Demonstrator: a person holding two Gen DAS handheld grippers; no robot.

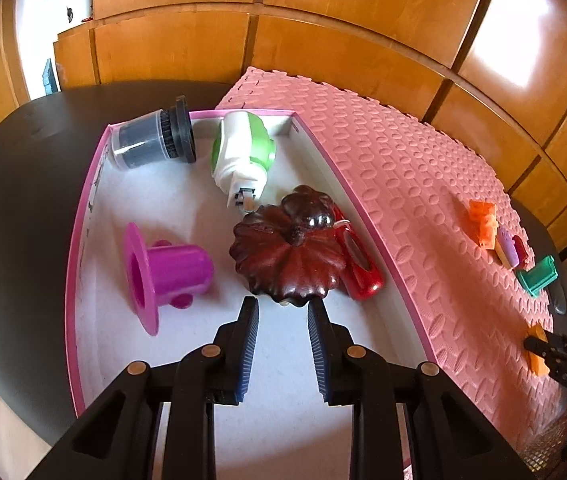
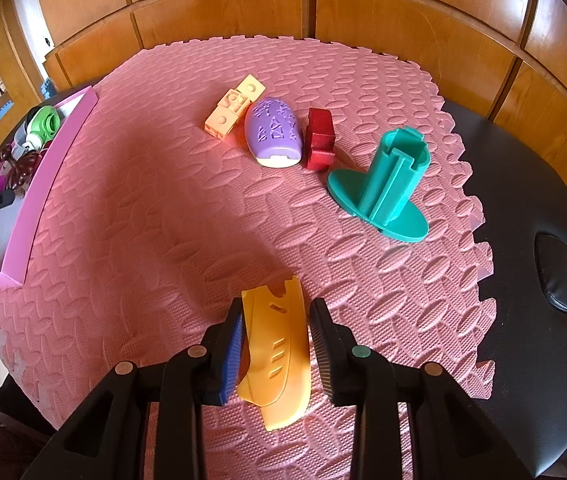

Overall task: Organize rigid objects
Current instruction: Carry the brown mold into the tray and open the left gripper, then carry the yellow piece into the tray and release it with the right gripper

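The right gripper [image 2: 275, 320] is closed on the yellow shell [image 2: 277, 348], one pad against each long side; the shell lies at the near edge of the pink mat [image 2: 143, 240], not yet lifted. Farther out, towards the mat's far edge, a row is left: the peach blocks [image 2: 233, 110], the purple oval [image 2: 273, 136], the red block [image 2: 319, 140] and, nearest the right edge, the teal spool [image 2: 387, 188].

The left gripper [image 1: 283, 308] is held inside the pink-walled box [image 1: 79, 248], its jaws drawn narrow about the near rim of the dark red scalloped piece [image 1: 287, 256]; whether the pads truly press on that rim cannot be told from this angle. The piece rests partly on a red item [image 1: 359, 264] by the box's right wall; beyond it lie the white and green device [image 1: 243, 148], the grey jar [image 1: 151, 140] in the far left corner, and the magenta spool [image 1: 163, 272] by the left wall.

The step in hand is judged to be sorting from mat into box; roughly half appears done. Next, the shell must be raised clear, carried over the box's wall, and set on bare floor near the front corner.
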